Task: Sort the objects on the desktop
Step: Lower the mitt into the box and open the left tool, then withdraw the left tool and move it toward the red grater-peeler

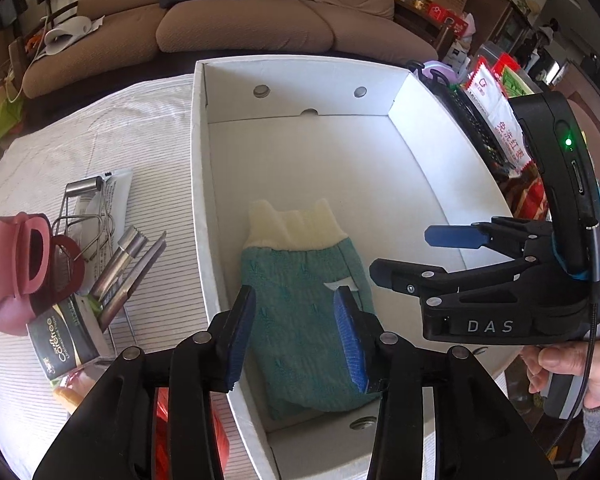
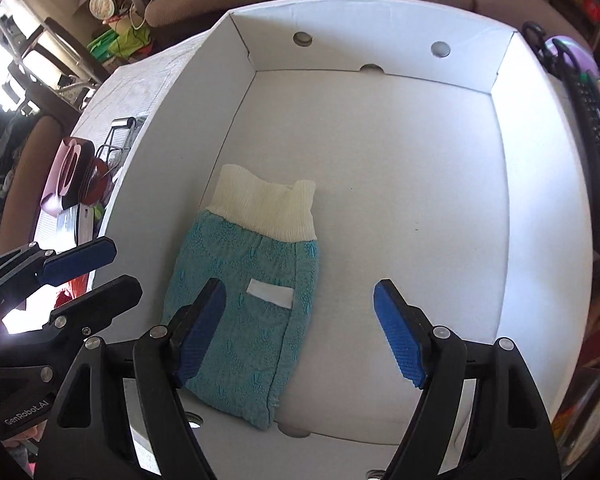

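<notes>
One item boxed, a cluster still out on the worktop.

Left wrist view: the teal bath mitt (image 1: 300,320) with its cream cuff lies flat on the floor of the white cardboard box (image 1: 198,200), close to the near-left wall. The left gripper (image 1: 296,336) hangs above it with jaws apart, nothing between the pads. The right gripper (image 1: 412,256) stands to the right, jaws spread and empty. Left of the box, on the striped worktop (image 1: 152,128), a pile waits: a maroon silicone piece (image 1: 16,272), a wire tool (image 1: 88,216), metal tweezers (image 1: 136,276) and a dark Carefree packet (image 1: 64,344).

Right wrist view: the right gripper (image 2: 300,332) has wide, empty jaws over the mitt (image 2: 244,312); most of the box floor is bare. Judging by this, sorting has barely begun.
</notes>
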Demonstrator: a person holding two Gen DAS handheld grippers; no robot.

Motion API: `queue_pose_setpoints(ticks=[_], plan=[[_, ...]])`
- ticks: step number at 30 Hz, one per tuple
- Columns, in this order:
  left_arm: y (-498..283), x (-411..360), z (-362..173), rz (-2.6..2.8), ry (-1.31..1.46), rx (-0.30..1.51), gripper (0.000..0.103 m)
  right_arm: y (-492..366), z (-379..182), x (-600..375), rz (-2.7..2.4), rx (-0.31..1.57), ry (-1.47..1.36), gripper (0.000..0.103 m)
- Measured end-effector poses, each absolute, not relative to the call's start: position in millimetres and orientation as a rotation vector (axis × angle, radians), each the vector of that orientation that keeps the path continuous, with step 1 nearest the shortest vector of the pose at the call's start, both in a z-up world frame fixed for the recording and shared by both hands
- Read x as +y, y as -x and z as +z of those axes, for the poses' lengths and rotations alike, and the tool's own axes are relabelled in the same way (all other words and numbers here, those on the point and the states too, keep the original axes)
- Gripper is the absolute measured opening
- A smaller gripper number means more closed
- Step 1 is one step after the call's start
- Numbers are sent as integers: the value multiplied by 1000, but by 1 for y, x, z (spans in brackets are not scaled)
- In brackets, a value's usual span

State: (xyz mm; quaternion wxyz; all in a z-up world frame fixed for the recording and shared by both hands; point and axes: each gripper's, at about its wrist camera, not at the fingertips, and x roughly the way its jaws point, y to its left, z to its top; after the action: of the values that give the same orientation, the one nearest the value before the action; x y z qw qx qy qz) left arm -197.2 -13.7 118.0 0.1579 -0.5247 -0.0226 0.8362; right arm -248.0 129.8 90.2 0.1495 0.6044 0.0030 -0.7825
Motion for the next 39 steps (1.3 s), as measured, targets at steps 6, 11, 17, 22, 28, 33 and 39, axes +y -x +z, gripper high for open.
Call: queue_pose_setpoints(ticks=[6, 11, 17, 22, 28, 33, 39], plan=[[173, -11, 130, 2406, 1491, -49, 70, 223, 104, 137, -2272, 19, -1725, 75], [149, -15, 136, 2443, 1499, -32, 83, 200, 110, 139, -2271, 34, -1722, 76], [123, -28, 145, 2418, 1509, -146, 99, 172, 123, 143, -2294, 18, -1702, 103], [98, -38, 163, 2467, 1468, -178, 103, 150, 141, 145, -2312, 23, -1681, 103], [63, -61, 187, 2493, 1405, -199, 103, 117, 172, 136, -2339, 41, -1606, 103], [29, -101, 207, 2571, 1365, -208, 103, 86, 199, 119, -2351, 74, -1527, 103], [-10, -168, 209, 2650, 1375, -284, 103, 48, 219, 87, -2337, 110, -1441, 103]])
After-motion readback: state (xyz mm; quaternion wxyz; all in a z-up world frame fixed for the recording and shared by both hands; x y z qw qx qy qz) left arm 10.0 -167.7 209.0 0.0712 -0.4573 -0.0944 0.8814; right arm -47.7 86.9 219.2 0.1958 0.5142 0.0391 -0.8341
